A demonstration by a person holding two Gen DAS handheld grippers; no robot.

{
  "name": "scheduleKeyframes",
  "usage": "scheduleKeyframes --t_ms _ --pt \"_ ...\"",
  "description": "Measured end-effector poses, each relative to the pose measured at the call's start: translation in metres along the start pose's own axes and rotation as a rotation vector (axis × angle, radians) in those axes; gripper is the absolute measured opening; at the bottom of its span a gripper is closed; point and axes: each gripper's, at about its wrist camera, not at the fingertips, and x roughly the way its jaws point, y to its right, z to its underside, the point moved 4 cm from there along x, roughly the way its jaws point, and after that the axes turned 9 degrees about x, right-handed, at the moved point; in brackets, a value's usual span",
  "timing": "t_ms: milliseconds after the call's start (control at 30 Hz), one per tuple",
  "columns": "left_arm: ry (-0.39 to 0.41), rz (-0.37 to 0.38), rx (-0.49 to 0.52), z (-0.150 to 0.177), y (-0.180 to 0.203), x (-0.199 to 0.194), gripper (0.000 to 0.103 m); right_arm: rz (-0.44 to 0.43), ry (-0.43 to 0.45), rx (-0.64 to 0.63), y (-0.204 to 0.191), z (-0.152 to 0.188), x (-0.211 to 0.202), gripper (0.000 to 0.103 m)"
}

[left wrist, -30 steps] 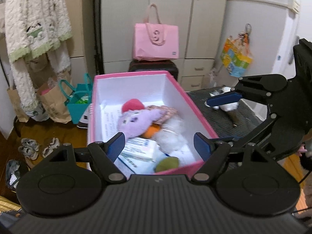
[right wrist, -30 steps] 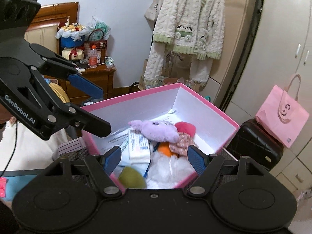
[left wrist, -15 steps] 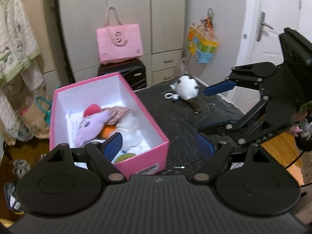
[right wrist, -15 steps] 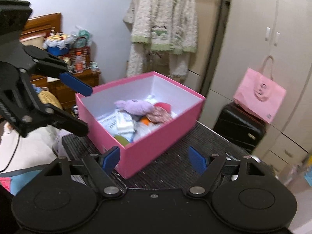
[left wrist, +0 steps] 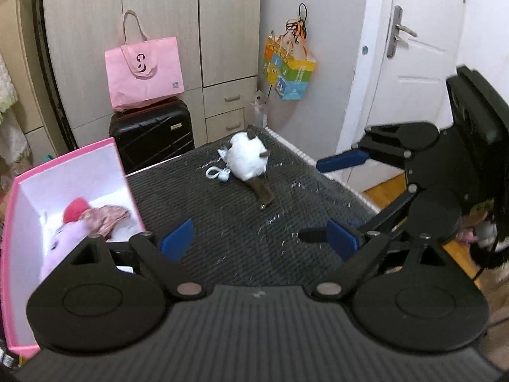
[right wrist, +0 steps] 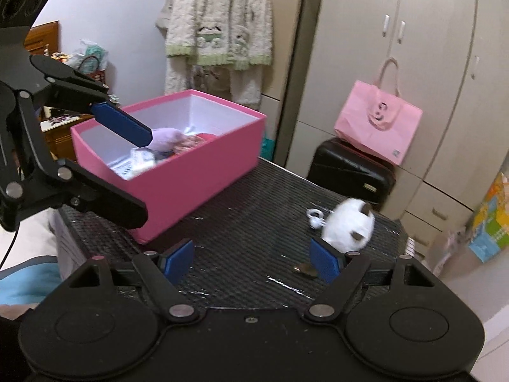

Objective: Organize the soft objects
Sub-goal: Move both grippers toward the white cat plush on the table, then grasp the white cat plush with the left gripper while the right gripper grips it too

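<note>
A white plush toy (left wrist: 246, 159) (right wrist: 348, 226) with brown ears, a brown tail and a white key ring (left wrist: 218, 173) lies on the dark woven tabletop (left wrist: 229, 222) (right wrist: 248, 197). An open pink box (left wrist: 122, 172) (right wrist: 197, 165) stands to its left and holds a purple plush (left wrist: 63, 245) (right wrist: 167, 135), a red-and-floral soft thing and papers. My left gripper (left wrist: 259, 238) (right wrist: 144, 175) hovers above the mat beside the box, its jaws opening with nothing between them. My right gripper (right wrist: 251, 259) (left wrist: 331, 197) is open and empty, and the white plush sits just beyond its right fingertip.
A pink tote bag (left wrist: 144, 70) (right wrist: 378, 127) rests on a black suitcase (left wrist: 152, 140) (right wrist: 350, 172) behind the table, in front of beige wardrobes. A colourful bag (left wrist: 289, 70) hangs by a white door (left wrist: 410, 63). A cream cardigan (right wrist: 219, 31) hangs behind the box. The table's right edge (left wrist: 334, 178) drops to wooden floor.
Both views have swung away from the pink box toward the white plush on the mat. The box has slid to the left of each view. The left jaws stand wider.
</note>
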Motion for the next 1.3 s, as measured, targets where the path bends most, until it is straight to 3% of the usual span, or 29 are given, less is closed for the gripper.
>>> scheduleKeyframes --t_ms 333,467,600,800,933,1200,1300 --pt "0.047 -0.086 -0.099 -0.022 -0.005 0.067 0.096 0.041 -0.027 0.07 0.06 0.012 0.039 0.083" --pt "0.111 -0.149 -0.183 -0.021 -0.013 0.091 0.096 0.023 0.0 0.097 0.082 0.015 0.059 0.083" --pt "0.117 -0.134 -0.237 -0.019 -0.015 0.121 0.096 0.027 0.032 0.099 0.099 0.016 0.083 0.083" --pt "0.166 -0.171 -0.31 -0.026 -0.014 0.162 0.096 0.052 0.058 0.082 0.116 0.016 0.119 0.083" --pt "0.144 -0.133 -0.38 -0.027 -0.02 0.193 0.095 0.026 0.074 0.074 0.128 0.013 0.139 0.083" --pt "0.119 -0.142 -0.509 -0.02 -0.034 0.237 0.092 -0.067 0.102 0.026 0.141 0.01 0.167 0.083" --pt "0.073 -0.12 -0.521 -0.016 -0.035 0.25 0.084 -0.069 0.093 0.006 0.14 0.011 0.173 0.083"
